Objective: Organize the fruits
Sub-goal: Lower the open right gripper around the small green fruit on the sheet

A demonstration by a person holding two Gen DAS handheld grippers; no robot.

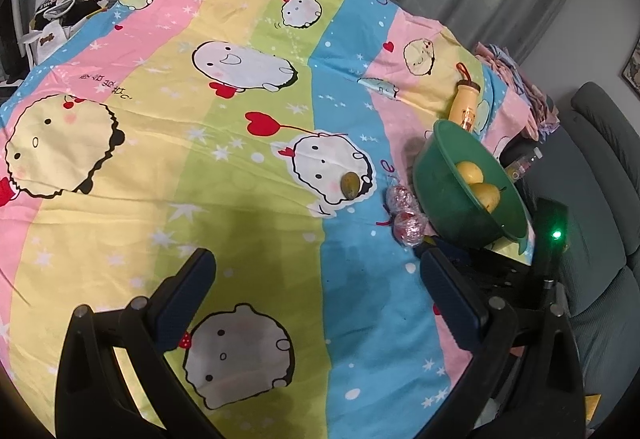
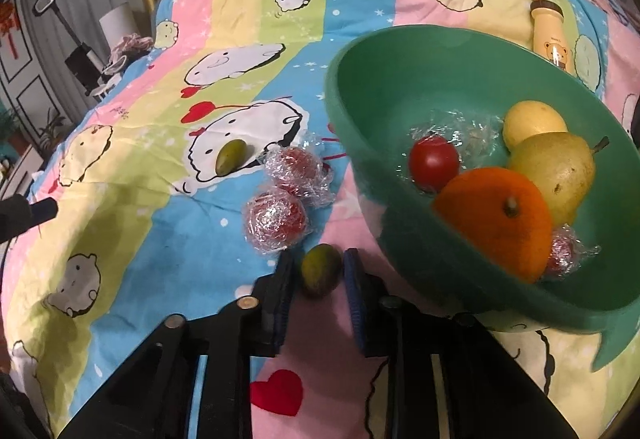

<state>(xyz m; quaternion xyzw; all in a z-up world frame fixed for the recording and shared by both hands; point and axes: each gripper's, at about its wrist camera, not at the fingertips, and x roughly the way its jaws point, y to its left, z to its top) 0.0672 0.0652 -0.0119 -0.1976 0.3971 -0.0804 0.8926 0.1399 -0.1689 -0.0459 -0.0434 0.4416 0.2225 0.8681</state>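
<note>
Jaws of right gripper [image 2: 318,271] pinch green fruit [image 2: 321,268] beside bowl [image 2: 424,251].

Both views are showing soft, even indoor light, moderately bright. The left tool [image 1: 316,271] is casting a broad diffuse shadow on the cartoon-print cloth [image 1: 168,167] just ahead of it. Fisheye distortion is bowing the cloth's stripes and leaving dark vignetted corners. In the right wrist view, cling film on the wrapped red fruits [image 2: 276,221] is throwing small glare points; the green bowl [image 2: 384,79] rim is looking slightly motion-blurred. A green indicator light [image 1: 556,235] is glowing, bloomed.
</note>
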